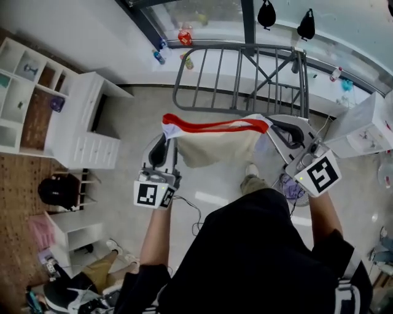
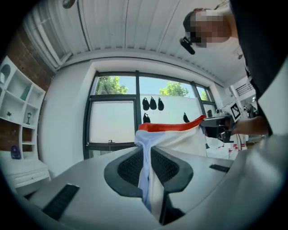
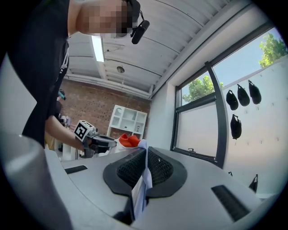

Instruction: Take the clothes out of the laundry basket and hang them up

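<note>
My left gripper [image 2: 146, 167] is clamped on a fold of the garment [image 2: 180, 137]. Its dark, mesh-textured pads [image 2: 130, 167] stand slightly apart with a thick bunch of pale blue and cream cloth squeezed between them and running down into the throat of the jaws. My right gripper [image 3: 145, 170] is pinched nearly together on a much thinner edge of the same cloth, a flat white-blue strip caught between its own ribbed black pads [image 3: 129, 170]. In the head view the two grippers, left [image 1: 164, 144] and right [image 1: 273, 126], sit at mid-frame with the garment [image 1: 218, 147] stretched between them. It is a soft, matte cream piece that sags in a shallow curve, and a bright red band runs along its taut upper edge. The smooth grey shells of both grippers end in white cubes printed with black square markers. Just above the cloth, in the upper middle of the head view, stands a drying rack [image 1: 239, 73] of thin grey metal bars with rounded corners. Small black pouches [image 1: 266, 12] hang at the top edge. A white, boxy shelf unit [image 1: 37, 92] fills the upper left, and the floor [image 1: 202, 196] below the cloth is pale and glossy. Behind my right gripper there is a rough brick wall [image 3: 99, 103].
</note>
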A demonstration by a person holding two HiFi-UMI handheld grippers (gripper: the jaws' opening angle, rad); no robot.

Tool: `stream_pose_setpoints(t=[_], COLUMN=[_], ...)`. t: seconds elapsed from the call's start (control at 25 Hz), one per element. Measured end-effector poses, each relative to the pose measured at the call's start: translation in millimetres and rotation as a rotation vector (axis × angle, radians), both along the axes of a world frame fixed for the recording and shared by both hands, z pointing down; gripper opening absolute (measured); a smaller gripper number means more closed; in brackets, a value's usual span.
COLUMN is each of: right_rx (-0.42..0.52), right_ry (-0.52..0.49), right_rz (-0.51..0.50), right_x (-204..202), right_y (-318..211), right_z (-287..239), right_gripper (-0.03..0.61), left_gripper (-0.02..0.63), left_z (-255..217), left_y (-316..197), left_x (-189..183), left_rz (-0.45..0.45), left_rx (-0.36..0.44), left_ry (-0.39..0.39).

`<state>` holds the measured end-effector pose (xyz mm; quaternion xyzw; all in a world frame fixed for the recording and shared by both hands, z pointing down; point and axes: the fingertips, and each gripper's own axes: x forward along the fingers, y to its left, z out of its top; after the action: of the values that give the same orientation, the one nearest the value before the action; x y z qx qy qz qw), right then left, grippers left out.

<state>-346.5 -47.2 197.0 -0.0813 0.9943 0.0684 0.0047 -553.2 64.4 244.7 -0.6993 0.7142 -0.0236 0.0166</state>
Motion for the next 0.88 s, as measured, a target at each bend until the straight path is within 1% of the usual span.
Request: stream_pose_setpoints(t=[0.12,0.2,0.28,0.4,0.52,0.6,0.72,0.8,0.88], right_rx=[-0.005,-0.027,-0.05,-0.062,-0.038,-0.043,-0.094,-0.108,-0.117], right_ry=[-0.009,-0.009,-0.005,-0.027,-0.058,-0.075,-0.092,-0.087,-0.072], right_rz=[-0.057,-0.079,-0.088,-0.086,-0.088,-0.083,-0.037,0.023,0.087], right_x=[-33,-53,-70,-93,-110,-121,-138,-148,-157], right_y=[-20,-35,-56,-94,-130,-149,-179,-204,-226], right_z=[-4,-3,-4,-11,-17,-18,-18,-16,-12], right_gripper=[0.008,0.008,0.008,0.008,0.008,0.008,0.008,0.008,0.008], left_gripper=[0.049,0.049,0.049,0.049,0.049,0.049,0.049,0.049,0.049], left_z=[-11,-17,-25,-34,-40,-41,-43,-41,-36], left_y=[-23,-37,-56,-93,-130,-149,-184,-213,-239], left_x=[-36,-57,-75,-98,-114,-125,-146,-157,-168], left_rz=[-0.098,-0.141,-0.159,-0.182,-0.2,-0.199,-0.173,-0.131,-0.072], left_rx=[0.032,0.048,0.067,0.092,0.116,0.126,0.129,0.126,0.124], left_ry=[0.025,0.031,0.027,0.003,-0.025,-0.04,-0.045,-0.045,-0.029])
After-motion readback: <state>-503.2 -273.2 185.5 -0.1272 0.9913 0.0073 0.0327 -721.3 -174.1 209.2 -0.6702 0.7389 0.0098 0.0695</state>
